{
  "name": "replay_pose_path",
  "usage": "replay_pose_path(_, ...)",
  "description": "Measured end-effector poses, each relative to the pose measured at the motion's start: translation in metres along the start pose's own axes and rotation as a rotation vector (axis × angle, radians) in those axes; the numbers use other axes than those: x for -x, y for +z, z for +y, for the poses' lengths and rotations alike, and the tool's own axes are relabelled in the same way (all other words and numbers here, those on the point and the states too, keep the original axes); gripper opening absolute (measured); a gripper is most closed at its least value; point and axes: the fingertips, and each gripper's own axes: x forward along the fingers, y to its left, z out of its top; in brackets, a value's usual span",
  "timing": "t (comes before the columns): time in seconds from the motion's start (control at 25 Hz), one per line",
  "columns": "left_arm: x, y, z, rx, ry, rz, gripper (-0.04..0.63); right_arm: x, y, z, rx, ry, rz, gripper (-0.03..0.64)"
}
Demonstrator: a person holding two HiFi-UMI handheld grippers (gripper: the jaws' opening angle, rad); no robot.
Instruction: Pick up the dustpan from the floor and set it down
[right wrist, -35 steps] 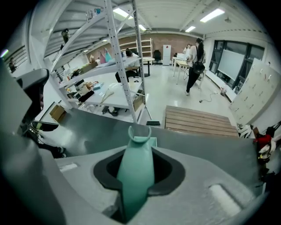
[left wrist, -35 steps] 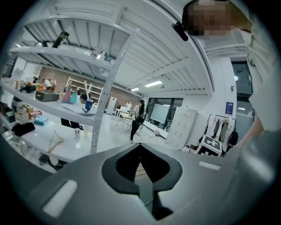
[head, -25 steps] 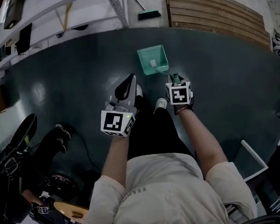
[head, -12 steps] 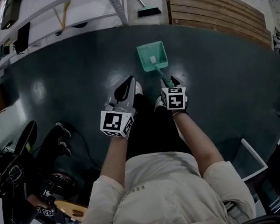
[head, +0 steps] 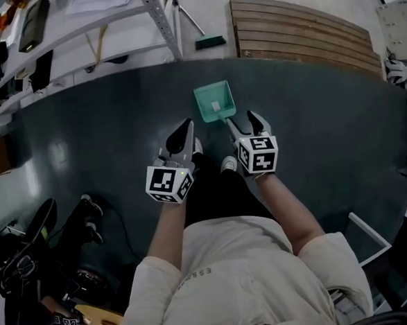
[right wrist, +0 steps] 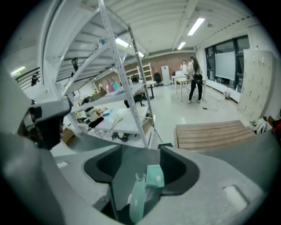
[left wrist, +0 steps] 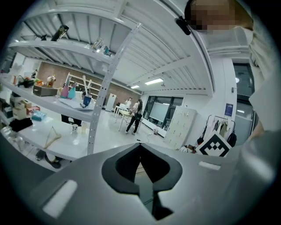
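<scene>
A mint-green dustpan sits on the dark floor just ahead of the person's feet. Its scoop faces away from them and its handle slants back toward the right tool. That tool's jaws are opening and stand wide apart. The handle lies in the gap between them and neither pad seems to press on it, so the dustpan looks released rather than carried. The left tool, just to the left, has its jaws together on nothing and is clear of the dustpan. Farther off, a small brush lies near the foot of a metal shelf rack, with a slatted wooden panel to its right.

The setting-down appears all but done. The risk lies in pulling away. Because the handle sits between the jaws, a sideways or twisting move could hook it and drag or flip the light dustpan.
</scene>
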Motion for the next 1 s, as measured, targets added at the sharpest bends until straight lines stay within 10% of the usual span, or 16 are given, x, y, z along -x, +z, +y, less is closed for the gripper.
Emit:
replay_pose_path(0.2,0.027,0.028,-0.039,-0.037,-0.020,-0.045,0.014,0.076,0.052,-0.004,0.127,-0.037,-0.193,-0.011)
replay_pose_path(0.56,0.099,0.071,-0.101,-0.077,0.012,-0.185,0.014,0.200,0.067,0.011,0.170,0.048,-0.366,-0.011)
replay_pose_path(1.0,0.198,0.028,-0.157,-0.068,-0.001,-0.206,0.014,0.285,-0.006,0.041,0.173,0.073,-0.377,-0.011)
